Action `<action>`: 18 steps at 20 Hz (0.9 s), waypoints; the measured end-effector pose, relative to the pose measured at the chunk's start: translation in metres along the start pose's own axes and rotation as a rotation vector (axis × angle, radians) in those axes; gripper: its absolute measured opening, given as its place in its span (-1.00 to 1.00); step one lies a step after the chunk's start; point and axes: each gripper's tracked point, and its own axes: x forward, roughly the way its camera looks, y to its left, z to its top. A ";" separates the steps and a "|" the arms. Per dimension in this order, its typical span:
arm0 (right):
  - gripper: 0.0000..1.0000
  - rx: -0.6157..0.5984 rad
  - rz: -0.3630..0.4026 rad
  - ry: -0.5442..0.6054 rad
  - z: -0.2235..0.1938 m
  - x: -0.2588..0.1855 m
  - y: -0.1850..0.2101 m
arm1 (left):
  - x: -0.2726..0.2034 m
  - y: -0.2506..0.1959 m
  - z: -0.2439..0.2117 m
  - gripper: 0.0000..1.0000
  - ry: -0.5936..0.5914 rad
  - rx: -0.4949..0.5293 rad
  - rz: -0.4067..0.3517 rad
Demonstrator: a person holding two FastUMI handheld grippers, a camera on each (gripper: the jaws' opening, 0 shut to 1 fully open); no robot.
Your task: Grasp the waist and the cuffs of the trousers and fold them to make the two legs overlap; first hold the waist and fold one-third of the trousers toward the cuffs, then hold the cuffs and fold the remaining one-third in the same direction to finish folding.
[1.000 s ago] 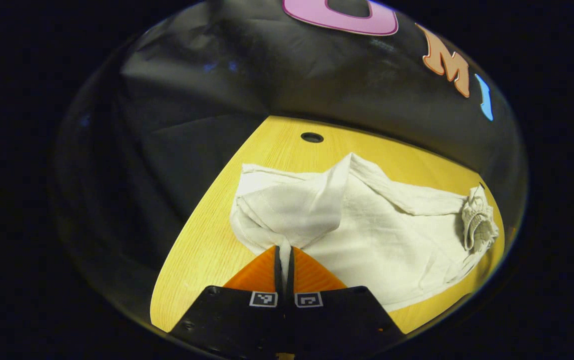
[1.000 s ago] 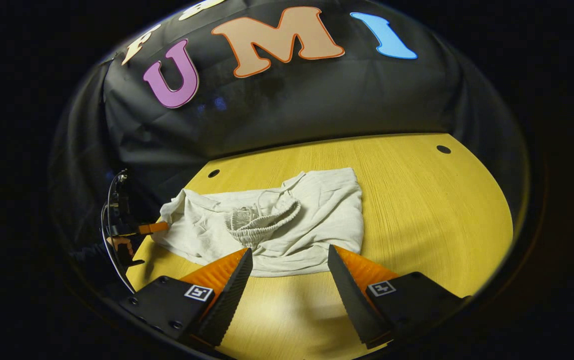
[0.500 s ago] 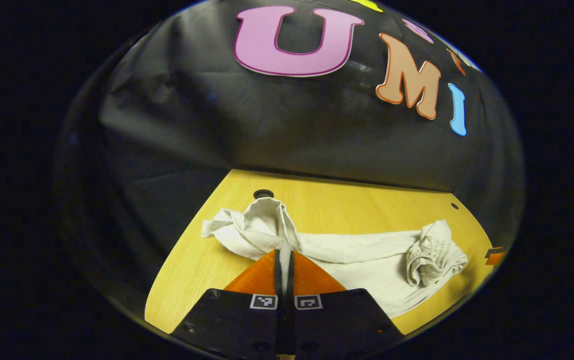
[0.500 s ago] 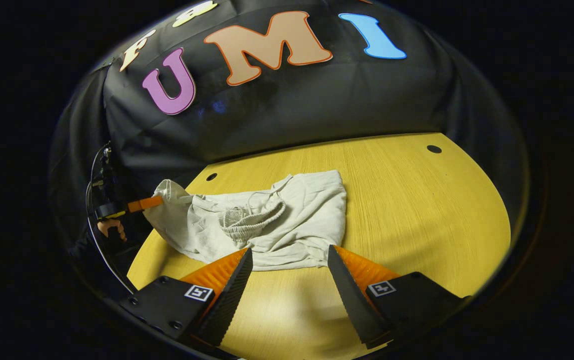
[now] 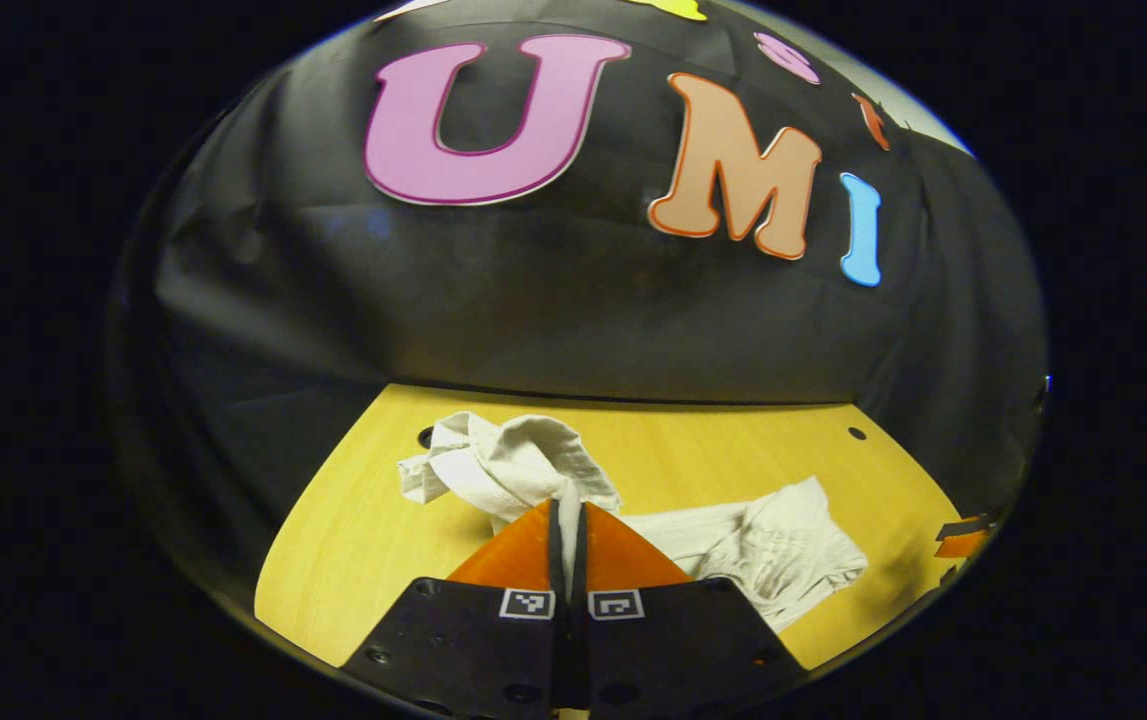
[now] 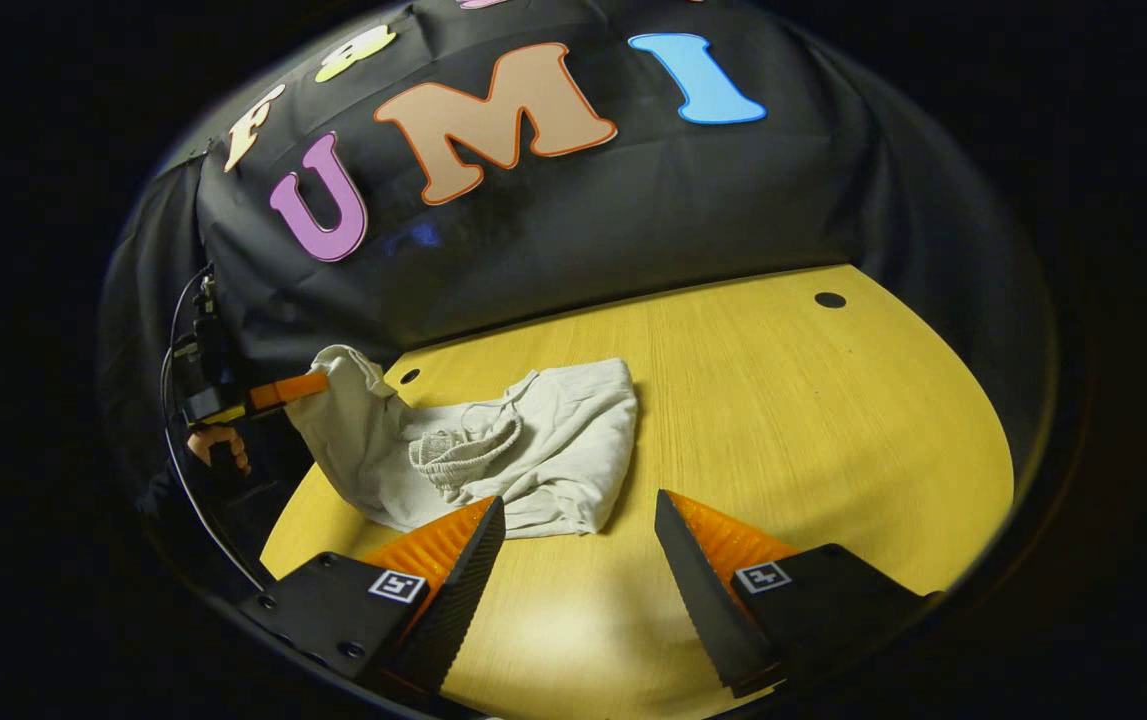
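Pale cream trousers (image 6: 543,450) lie on the yellow wooden table (image 6: 783,420), with the ribbed waist (image 6: 468,452) folded onto their middle. My left gripper (image 5: 567,505) is shut on the cuff end (image 5: 513,465) and holds it lifted above the tabletop. In the right gripper view that left gripper (image 6: 318,384) sits at the far left with the cloth hanging from it. The rest of the trousers (image 5: 783,545) trails to the right in the left gripper view. My right gripper (image 6: 578,505) is open, just in front of the near edge of the trousers, holding nothing.
The table has small round holes (image 6: 829,299) near its far edge, another hole (image 6: 409,376) by the cloth. The black booth wall (image 6: 583,220) rises right behind the table. A hand (image 6: 218,445) holds the left gripper at the table's left end.
The left gripper has lifted the cuff end higher and pulled the trousers toward the left end of the table. The right gripper stays open, and the cloth has drawn away from it.
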 end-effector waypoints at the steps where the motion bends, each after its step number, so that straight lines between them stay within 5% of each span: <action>1: 0.82 0.004 -0.003 -0.003 0.001 -0.003 -0.006 | 0.002 -0.014 0.005 -1.00 -0.008 0.009 -0.019; 3: 0.92 0.016 -0.011 -0.010 0.002 -0.010 -0.017 | 0.008 -0.045 0.013 -1.00 -0.012 0.023 -0.060; 11: 0.83 0.049 -0.056 -0.034 0.002 -0.042 -0.059 | 0.030 -0.151 0.026 -1.00 -0.004 0.085 -0.180; 18: 0.92 0.080 -0.097 -0.037 -0.004 -0.066 -0.093 | 0.045 -0.233 -0.012 -1.00 0.041 0.139 -0.247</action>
